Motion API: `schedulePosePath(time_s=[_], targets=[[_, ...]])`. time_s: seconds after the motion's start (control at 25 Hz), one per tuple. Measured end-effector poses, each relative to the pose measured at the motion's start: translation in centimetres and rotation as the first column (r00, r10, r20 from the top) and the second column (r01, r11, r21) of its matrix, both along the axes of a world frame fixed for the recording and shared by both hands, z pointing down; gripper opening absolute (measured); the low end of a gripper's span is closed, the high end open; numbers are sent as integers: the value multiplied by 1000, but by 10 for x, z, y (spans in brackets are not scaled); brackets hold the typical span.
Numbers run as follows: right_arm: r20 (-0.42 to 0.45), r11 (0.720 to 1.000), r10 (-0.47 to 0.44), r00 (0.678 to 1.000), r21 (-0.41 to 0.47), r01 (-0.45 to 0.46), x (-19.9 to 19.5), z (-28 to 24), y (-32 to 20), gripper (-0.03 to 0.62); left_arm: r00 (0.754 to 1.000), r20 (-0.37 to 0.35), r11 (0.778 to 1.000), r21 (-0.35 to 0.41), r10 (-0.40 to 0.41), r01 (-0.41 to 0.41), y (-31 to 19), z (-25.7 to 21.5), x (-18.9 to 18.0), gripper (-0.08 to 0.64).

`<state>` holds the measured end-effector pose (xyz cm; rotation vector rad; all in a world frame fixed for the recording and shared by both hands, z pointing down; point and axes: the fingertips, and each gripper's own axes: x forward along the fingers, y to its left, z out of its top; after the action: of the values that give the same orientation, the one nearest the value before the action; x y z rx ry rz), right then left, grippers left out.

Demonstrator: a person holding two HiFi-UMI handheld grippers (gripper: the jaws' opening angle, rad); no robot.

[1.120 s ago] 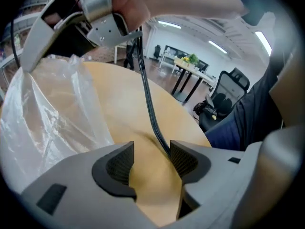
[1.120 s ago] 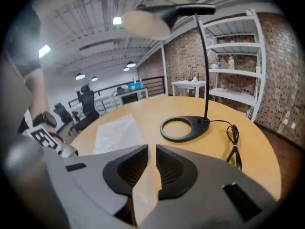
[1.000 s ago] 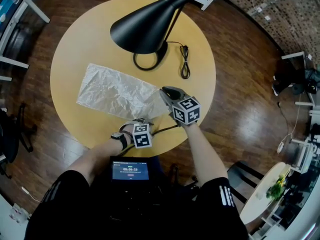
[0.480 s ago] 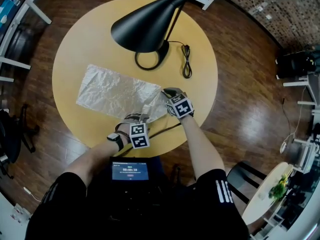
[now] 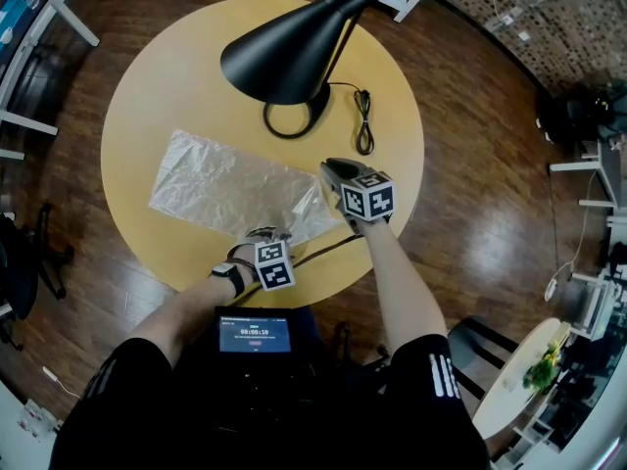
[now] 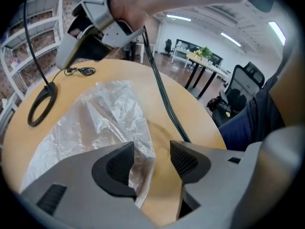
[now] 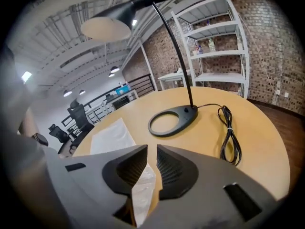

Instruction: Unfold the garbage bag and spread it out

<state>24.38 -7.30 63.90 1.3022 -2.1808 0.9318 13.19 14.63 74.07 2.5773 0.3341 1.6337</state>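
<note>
On table, gripper views alone show: R gripper jaws opening, garbage bag between; L gripper wide open.

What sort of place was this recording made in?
Probably an open-plan office or loft-style workspace: a round wooden table with a black desk lamp, an office chair in the background, and white shelving against a brick wall.

Head view: bright, even light from overhead, no hard shadows. Glare patches on floor at right. Bag film glints white, creases readable. Heavy fisheye bend at edges in all views. Gripper views: dark vignette in corners, ceiling lights blown out, near foreground soft, bg fairly sharp.
</note>
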Motion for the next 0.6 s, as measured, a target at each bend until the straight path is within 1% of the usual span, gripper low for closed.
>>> schedulePosePath(time_s=[0.04, 0.12, 0.2, 0.28, 0.36, 0.44, 0.48, 0.52, 0.6], targets=[[6, 1000, -11, 1000, 18, 11, -2, -10, 3, 86, 1000, -3, 1000, -10, -11, 11, 0, -1, 1, 245], [-8, 998, -49, 999, 36, 49, -5, -22, 13, 87, 999, -9, 999, -26, -36, 36, -2, -2, 5, 245], [-49, 994, -102, 994, 26, 104, -9, -21, 30, 86, 997, -16, 996, -49, -75, 74, -7, -4, 12, 245], [-116, 984, -180, 977, -11, 180, -15, -9, 52, 86, 993, -24, 990, -79, -118, 116, -11, -6, 22, 245], [-202, 960, -279, 939, -71, 270, -22, 8, 76, 86, 989, -31, 986, -98, -141, 138, -13, -7, 32, 245], [-281, 929, -368, 886, -136, 343, -28, 23, 98, 86, 988, -35, 984, -109, -148, 143, -13, -8, 40, 245], [-312, 916, -401, 861, -165, 366, -28, 33, 106, 86, 988, -38, 983, -115, -150, 145, -13, -9, 43, 245], [-332, 906, -423, 843, -191, 379, -27, 43, 112, 86, 987, -40, 981, -122, -153, 147, -12, -9, 44, 246], [-345, 892, -447, 825, -237, 384, -23, 63, 120, 86, 986, -45, 979, -135, -162, 155, -12, -9, 46, 245]])
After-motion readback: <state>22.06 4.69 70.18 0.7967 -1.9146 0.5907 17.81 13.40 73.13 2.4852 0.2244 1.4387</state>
